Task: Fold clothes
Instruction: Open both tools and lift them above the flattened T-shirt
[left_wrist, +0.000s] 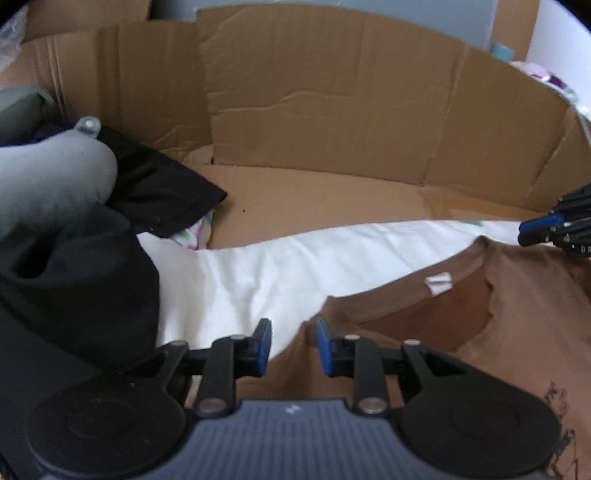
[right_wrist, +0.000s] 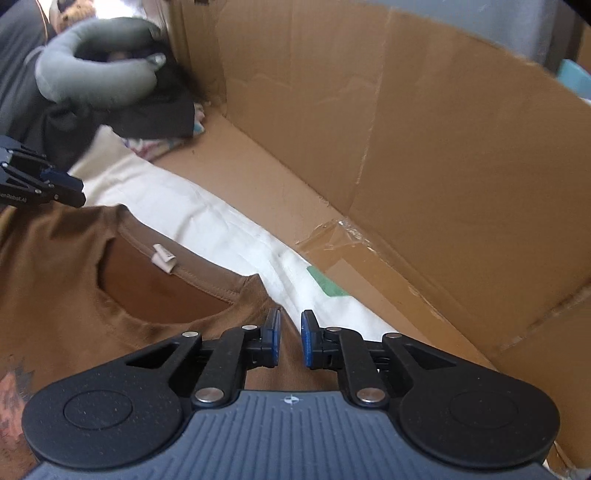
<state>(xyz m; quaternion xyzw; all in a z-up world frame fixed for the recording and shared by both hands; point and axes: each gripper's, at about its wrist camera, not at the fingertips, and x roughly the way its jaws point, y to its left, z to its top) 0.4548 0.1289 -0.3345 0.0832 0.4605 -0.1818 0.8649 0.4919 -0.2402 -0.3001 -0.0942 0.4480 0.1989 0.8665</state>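
A brown T-shirt (left_wrist: 498, 325) (right_wrist: 55, 280) lies collar-up on a white sheet (left_wrist: 258, 280) (right_wrist: 221, 229), its neck opening gaping and a white label showing. My left gripper (left_wrist: 293, 345) sits over the shirt's left shoulder edge, its blue pads a narrow gap apart with brown fabric showing between them. It also appears at the left edge of the right wrist view as the left gripper (right_wrist: 62, 188). My right gripper (right_wrist: 290, 341) is at the other shoulder, pads nearly together with fabric pinched between. The right gripper (left_wrist: 543, 229) is also visible at the right edge of the left wrist view.
Cardboard walls (left_wrist: 332, 110) (right_wrist: 443, 147) ring the sheet closely at the back and right. A grey neck pillow (left_wrist: 48, 181) (right_wrist: 92, 74) and dark clothes (left_wrist: 166, 192) (right_wrist: 147, 118) pile up at the left. Bare cardboard floor (left_wrist: 314, 206) lies beyond the sheet.
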